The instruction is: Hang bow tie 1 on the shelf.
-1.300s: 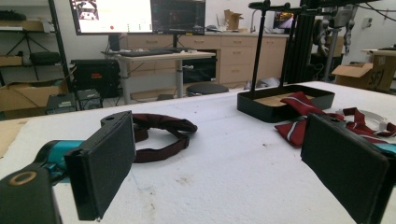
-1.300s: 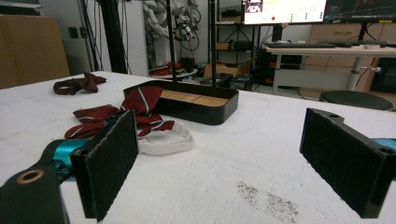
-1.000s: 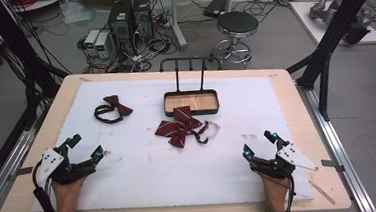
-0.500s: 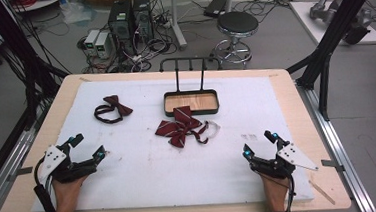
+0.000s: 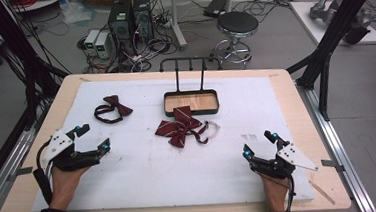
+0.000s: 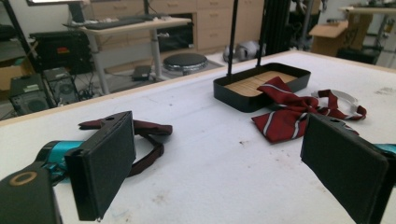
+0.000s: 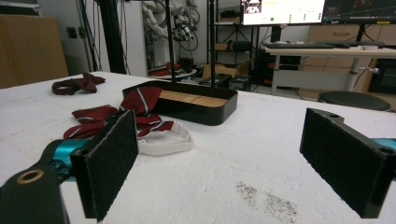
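Both tools low over table, left tool (image 5: 92, 137) and right tool (image 5: 259, 143) gaping.

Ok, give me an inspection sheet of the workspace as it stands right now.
Surface: white mat on a wooden table, lightly smudged.
Job's things: striped bow tie overlapping the front rim of the black tray; dark bow tie lying apart to the left.
Clutter: nothing seen.
Grippers: left gripper and right gripper both open, empty, near the front edge.
Cables: one trailing from each gripper.
Surroundings: stool, computers and floor wiring beyond the table.
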The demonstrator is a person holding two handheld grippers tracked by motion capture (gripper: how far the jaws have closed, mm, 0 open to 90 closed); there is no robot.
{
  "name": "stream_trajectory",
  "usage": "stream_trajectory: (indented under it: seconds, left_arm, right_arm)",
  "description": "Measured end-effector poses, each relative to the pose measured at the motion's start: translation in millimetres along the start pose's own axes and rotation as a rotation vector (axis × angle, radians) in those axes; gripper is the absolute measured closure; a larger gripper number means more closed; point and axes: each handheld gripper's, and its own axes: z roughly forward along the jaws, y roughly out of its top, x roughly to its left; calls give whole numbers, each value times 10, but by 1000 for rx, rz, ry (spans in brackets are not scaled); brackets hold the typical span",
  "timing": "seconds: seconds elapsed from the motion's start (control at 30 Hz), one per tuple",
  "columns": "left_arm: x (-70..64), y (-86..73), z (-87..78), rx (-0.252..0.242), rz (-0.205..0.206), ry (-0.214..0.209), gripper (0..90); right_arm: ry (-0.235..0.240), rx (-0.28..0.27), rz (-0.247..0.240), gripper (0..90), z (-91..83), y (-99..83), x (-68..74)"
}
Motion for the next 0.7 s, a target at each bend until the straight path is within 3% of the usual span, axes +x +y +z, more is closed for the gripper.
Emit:
stream_trajectory:
  seconds: [0.3,0.7]
  left_arm:
    - [-112,298,248,109,58,-71,111]
    - [-364,672,612,184,97,-124,112]
  right_arm:
    - [-1,-1,0,108,-3,0,3]
    - [1,-2,1,108,-3,-1,1]
